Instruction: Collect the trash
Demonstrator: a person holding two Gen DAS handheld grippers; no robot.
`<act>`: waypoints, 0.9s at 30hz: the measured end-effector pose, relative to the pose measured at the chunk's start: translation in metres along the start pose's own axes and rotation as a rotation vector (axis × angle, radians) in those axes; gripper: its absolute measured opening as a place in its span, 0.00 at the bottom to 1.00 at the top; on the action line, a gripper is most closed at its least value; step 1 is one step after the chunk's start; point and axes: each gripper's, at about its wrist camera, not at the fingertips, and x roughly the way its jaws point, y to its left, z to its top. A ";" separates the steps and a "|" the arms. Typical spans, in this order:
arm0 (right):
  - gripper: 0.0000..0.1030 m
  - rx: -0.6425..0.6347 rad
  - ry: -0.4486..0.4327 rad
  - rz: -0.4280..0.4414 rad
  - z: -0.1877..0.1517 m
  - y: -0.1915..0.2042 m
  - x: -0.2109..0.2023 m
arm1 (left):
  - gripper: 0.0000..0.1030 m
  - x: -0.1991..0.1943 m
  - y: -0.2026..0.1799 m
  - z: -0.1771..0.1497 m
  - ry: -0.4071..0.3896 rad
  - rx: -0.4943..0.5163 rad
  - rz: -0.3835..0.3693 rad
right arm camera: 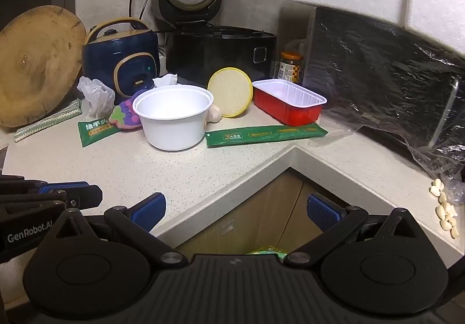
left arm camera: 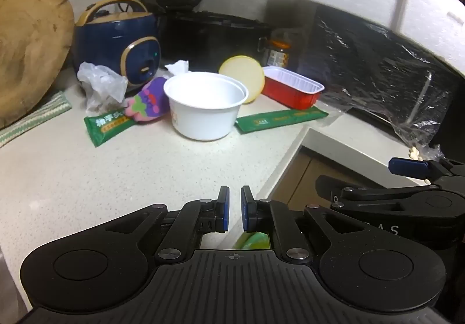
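The left claw (left arm camera: 234, 209) is pressed nearly together and holds nothing; the right claw (right arm camera: 235, 212) is spread wide and empty. Both hang over the bench (right arm camera: 203, 178) edge, probably ready for a first pick. The trash lies around the white bowl (right arm camera: 173, 118): a green packet (right arm camera: 266, 135) right of it, a second green packet (right arm camera: 94, 129) partly hidden to its left, a crumpled plastic bag (right arm camera: 97, 96) further left, a red tray (right arm camera: 289, 104) behind-right. Something green below the claws is cut off; perhaps a bin.

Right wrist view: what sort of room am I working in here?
Most likely a home kitchen: a speckled countertop in a corner, two rice cookers against the tiled wall, and a round wooden chopping board leaning beside them.
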 end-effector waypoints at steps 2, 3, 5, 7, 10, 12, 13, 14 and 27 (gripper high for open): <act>1.00 -0.006 0.000 -0.012 -0.001 0.002 -0.003 | 0.10 0.000 0.001 0.000 0.007 0.004 -0.005; 1.00 -0.007 0.000 -0.017 -0.001 0.004 -0.005 | 0.10 0.000 0.001 -0.001 0.006 0.004 -0.009; 1.00 -0.008 -0.002 -0.024 -0.001 0.005 -0.008 | 0.10 -0.002 0.001 -0.002 0.010 -0.011 -0.031; 1.00 -0.008 0.001 -0.031 -0.001 0.005 -0.009 | 0.10 -0.001 0.000 -0.003 0.004 -0.004 -0.037; 1.00 -0.005 0.009 -0.036 -0.001 0.004 -0.010 | 0.10 0.000 0.001 -0.003 0.014 -0.004 -0.043; 1.00 -0.009 0.015 -0.034 -0.002 0.005 -0.011 | 0.10 0.001 0.002 -0.003 0.026 -0.022 -0.047; 1.00 -0.012 0.015 -0.031 -0.002 0.006 -0.011 | 0.10 0.002 0.002 -0.002 0.025 -0.041 -0.057; 1.00 -0.017 0.016 -0.024 -0.002 0.006 -0.011 | 0.10 0.002 0.002 -0.002 0.029 -0.048 -0.054; 1.00 -0.036 0.017 0.087 0.005 -0.037 0.028 | 0.10 0.045 -0.028 0.017 0.044 -0.068 0.007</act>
